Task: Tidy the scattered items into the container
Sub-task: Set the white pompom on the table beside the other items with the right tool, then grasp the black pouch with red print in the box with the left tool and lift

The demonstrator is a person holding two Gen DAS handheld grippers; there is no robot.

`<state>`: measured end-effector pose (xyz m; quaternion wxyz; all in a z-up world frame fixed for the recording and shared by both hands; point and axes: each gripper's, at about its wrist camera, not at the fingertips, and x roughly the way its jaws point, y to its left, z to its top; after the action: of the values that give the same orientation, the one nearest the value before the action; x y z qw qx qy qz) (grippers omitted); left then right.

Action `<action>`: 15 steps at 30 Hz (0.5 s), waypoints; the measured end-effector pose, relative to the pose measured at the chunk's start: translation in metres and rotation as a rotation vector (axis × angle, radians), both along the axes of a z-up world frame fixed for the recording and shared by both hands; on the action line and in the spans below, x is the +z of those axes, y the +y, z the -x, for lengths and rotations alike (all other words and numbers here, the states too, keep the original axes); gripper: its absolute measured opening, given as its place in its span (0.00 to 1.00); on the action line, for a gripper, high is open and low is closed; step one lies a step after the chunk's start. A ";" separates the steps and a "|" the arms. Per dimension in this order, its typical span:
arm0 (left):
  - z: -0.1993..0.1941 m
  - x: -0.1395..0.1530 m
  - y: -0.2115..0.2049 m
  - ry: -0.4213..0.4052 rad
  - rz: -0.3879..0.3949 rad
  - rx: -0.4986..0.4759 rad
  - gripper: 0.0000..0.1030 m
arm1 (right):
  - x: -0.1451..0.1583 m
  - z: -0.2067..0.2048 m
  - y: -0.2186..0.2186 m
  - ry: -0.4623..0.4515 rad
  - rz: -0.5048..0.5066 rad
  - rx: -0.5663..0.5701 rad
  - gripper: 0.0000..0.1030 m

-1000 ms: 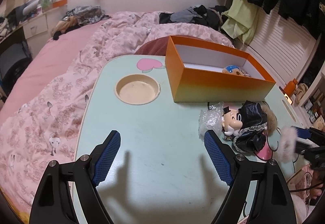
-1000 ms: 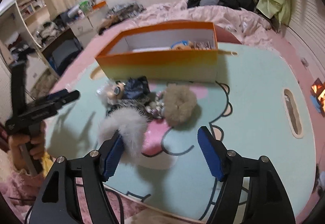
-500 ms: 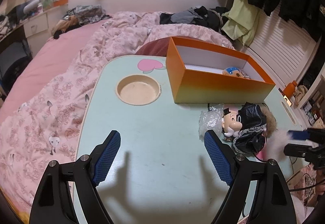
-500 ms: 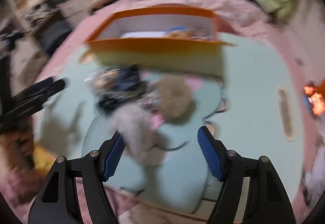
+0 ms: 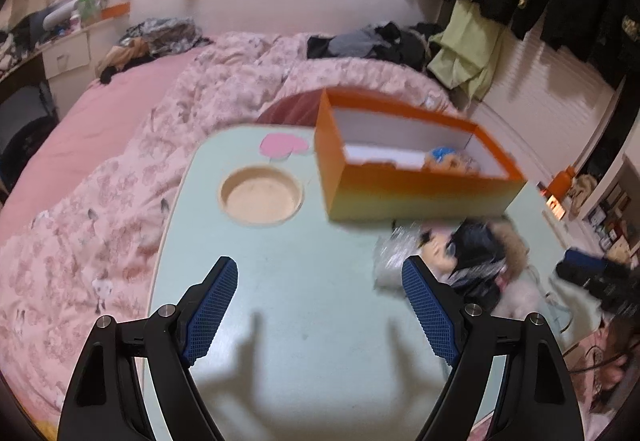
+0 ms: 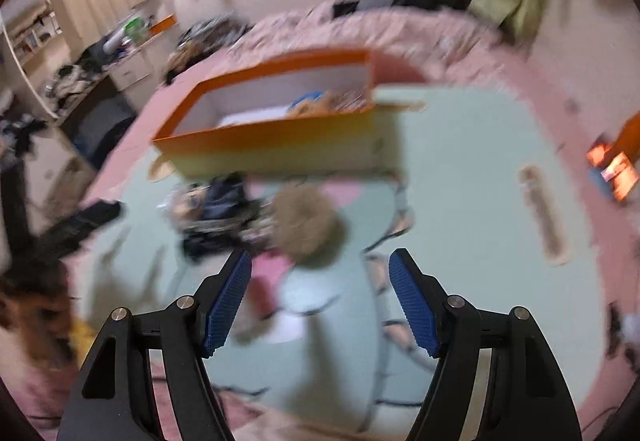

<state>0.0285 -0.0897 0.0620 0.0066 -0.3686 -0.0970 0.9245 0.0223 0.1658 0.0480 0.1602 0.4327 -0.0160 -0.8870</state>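
An orange box [image 5: 416, 177] stands open at the far side of the pale green table [image 5: 304, 305] with a few items inside; it also shows in the right wrist view [image 6: 280, 137]. In front of it lie a clear plastic wrapper [image 5: 390, 261], a doll in black [image 5: 468, 253], a tan fur scrunchie [image 6: 308, 225] and a white fluffy piece [image 5: 516, 297]. My left gripper [image 5: 320, 305] is open and empty over the near table. My right gripper [image 6: 320, 301] is open and empty just in front of the tan scrunchie; the view is blurred.
A round cup recess [image 5: 260, 197] is sunk in the table's left part. A slot handle [image 6: 542, 213] is cut near its right edge. A pink bed [image 5: 120, 145] with clothes lies behind and to the left. Drawers and shelves [image 6: 80, 81] stand at the left.
My right gripper has moved forward and right toward the tan scrunchie, and the white fluffy piece no longer sits by its left finger. My left gripper has shifted slightly.
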 end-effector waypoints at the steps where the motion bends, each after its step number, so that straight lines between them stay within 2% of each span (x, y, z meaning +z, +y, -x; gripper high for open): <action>1: 0.003 0.007 0.002 0.016 -0.004 -0.014 0.82 | -0.003 -0.005 0.002 0.033 -0.012 -0.005 0.70; 3: 0.014 0.026 0.009 0.043 -0.009 -0.069 0.82 | -0.010 -0.012 0.003 0.051 0.000 -0.010 0.70; 5: 0.033 0.041 0.021 0.030 -0.029 -0.170 0.82 | -0.018 -0.021 0.007 0.063 0.026 -0.022 0.69; 7: 0.062 0.052 0.030 -0.009 -0.095 -0.247 0.82 | -0.027 -0.023 0.010 0.075 0.043 -0.038 0.70; 9: 0.097 0.055 0.038 -0.080 -0.153 -0.261 0.81 | -0.035 -0.017 0.006 0.067 0.040 -0.039 0.70; 10: 0.114 0.053 0.042 -0.130 -0.154 -0.256 0.75 | -0.038 -0.017 0.005 0.055 0.036 -0.034 0.70; 11: 0.128 0.047 0.046 -0.185 -0.137 -0.245 0.60 | -0.043 -0.017 0.005 0.041 0.036 -0.029 0.70; 12: 0.145 0.039 0.052 -0.261 -0.103 -0.227 0.50 | -0.043 -0.018 0.005 0.049 0.035 -0.029 0.70; 13: 0.160 0.029 0.057 -0.325 -0.072 -0.212 0.36 | -0.043 -0.019 0.006 0.051 0.035 -0.031 0.70; 15: 0.176 0.014 0.066 -0.386 -0.018 -0.189 0.32 | -0.042 -0.020 0.007 0.052 0.037 -0.034 0.70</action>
<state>-0.1475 -0.0237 0.0760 0.0780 -0.5460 -0.0696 0.8312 0.0419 0.1730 0.0057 0.1534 0.4064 -0.0356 -0.9000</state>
